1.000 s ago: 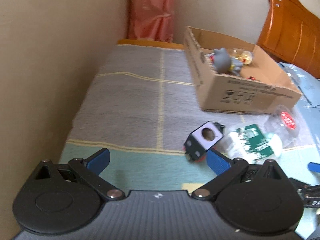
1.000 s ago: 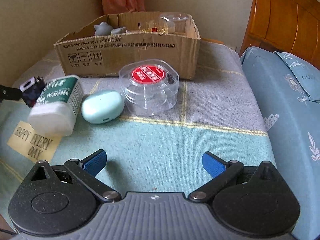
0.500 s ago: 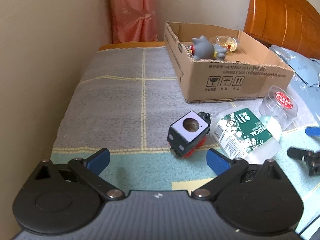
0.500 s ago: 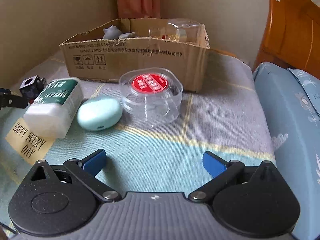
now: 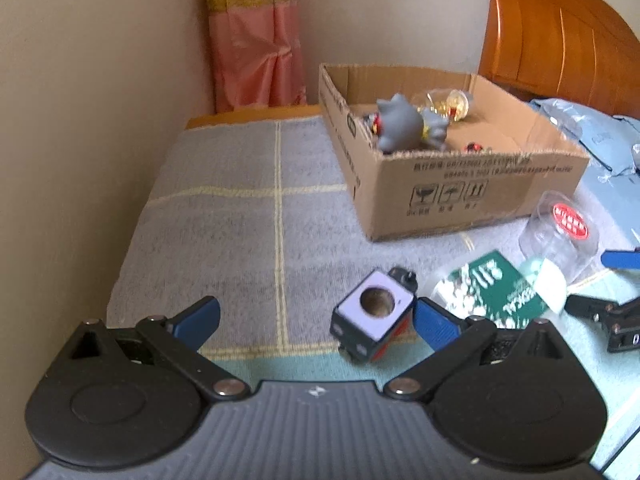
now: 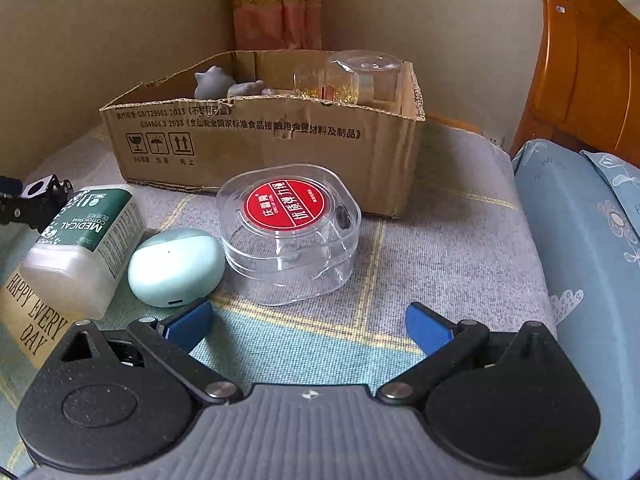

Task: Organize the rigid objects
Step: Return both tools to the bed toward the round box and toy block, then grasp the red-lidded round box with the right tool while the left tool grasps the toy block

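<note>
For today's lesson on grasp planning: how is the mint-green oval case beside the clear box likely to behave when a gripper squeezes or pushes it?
The mint-green oval case looks smooth and glossy, so it may slip between flat pads. Its rounded, pebble-like shell would probably rock or skid rather than tip. It appears rigid and probably light, resting against the cotton swab bottle.

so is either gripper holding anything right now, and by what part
Nothing is held. The left gripper is open near the black cube; the right gripper is open, short of the clear case.
</note>
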`<state>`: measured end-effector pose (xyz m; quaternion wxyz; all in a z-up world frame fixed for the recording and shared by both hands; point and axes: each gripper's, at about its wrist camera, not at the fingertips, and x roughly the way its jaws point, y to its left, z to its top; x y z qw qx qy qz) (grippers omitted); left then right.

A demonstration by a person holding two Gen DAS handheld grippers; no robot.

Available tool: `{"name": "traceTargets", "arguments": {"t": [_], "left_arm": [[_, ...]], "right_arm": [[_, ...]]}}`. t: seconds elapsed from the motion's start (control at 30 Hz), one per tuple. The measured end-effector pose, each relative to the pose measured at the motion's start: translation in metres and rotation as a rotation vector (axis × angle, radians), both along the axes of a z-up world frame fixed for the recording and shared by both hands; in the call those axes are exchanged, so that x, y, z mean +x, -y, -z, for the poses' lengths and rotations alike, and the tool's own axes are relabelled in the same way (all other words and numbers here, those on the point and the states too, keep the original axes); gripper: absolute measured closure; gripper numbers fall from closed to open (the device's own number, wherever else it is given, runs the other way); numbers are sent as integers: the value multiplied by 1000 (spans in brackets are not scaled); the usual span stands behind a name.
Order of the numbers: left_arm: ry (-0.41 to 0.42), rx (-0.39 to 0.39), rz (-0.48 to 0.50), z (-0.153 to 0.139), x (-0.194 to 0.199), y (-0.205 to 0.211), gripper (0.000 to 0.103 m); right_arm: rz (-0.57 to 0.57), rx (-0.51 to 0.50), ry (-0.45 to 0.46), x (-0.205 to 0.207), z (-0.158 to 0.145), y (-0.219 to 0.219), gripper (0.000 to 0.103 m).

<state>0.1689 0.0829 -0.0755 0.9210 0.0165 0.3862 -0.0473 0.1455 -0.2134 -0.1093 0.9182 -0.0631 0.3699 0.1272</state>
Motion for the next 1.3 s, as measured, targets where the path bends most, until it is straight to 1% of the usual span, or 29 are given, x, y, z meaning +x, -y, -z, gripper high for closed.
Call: {"name": "traceTargets", "arguments": {"t": [0.2, 0.33, 0.4, 0.5, 0.57, 0.67, 0.77, 0.83, 0.9, 0.93, 0.97, 1.03, 1.07, 1.1, 1.13, 1.2, 1.3], "left_arm": [[-1, -20, -66, 2, 15, -13, 1], [9, 14, -103, 3, 21, -22, 1], [12, 16, -117, 2, 21, -26, 1], [7, -1, -107, 0, 17, -29, 2], [7, -11, -75, -1, 12, -27, 2], [-6, -12, -38, 2, 9, -20, 7], [-23, -24, -23, 8, 9, -15, 20], [-43, -47, -16, 11, 10, -14, 36], [-58, -69, -16, 13, 11, -13, 40], [-59, -74, -16, 14, 11, -13, 44], [-60, -80, -14, 15, 11, -12, 47], [-63, -88, -5, 15, 10, -11, 55], [-64, -94, 0, 15, 11, -10, 57], [-64, -98, 3, 14, 11, -9, 63], [-62, -101, 6, 14, 10, -8, 66], [-62, -105, 13, 14, 11, -7, 69], [-62, -87, 26, 13, 9, -6, 70]], "right_arm": [[6, 2, 3, 1, 1, -1, 0], [4, 0, 0, 1, 0, -1, 0], [-1, -2, -8, 3, 0, -1, 0], [5, -3, -27, 6, -3, -1, 0], [3, 12, -9, 7, -8, 0, 0], [-9, 29, 28, 11, -19, -1, 0], [-25, 12, 46, 18, -23, -8, 5], [-45, -8, 48, 23, -23, -14, 15], [-54, -20, 55, 27, -23, -19, 18], [-59, -20, 55, 28, -23, -19, 19], [-65, -17, 54, 30, -23, -19, 20], [-75, -13, 52, 32, -22, -19, 23], [-79, -15, 50, 33, -21, -19, 23], [-81, -16, 48, 34, -21, -19, 23], [-81, -16, 49, 33, -21, -19, 23], [-73, -23, 51, 31, -21, -19, 23], [-52, -25, 44, 25, -23, -16, 23]]}}
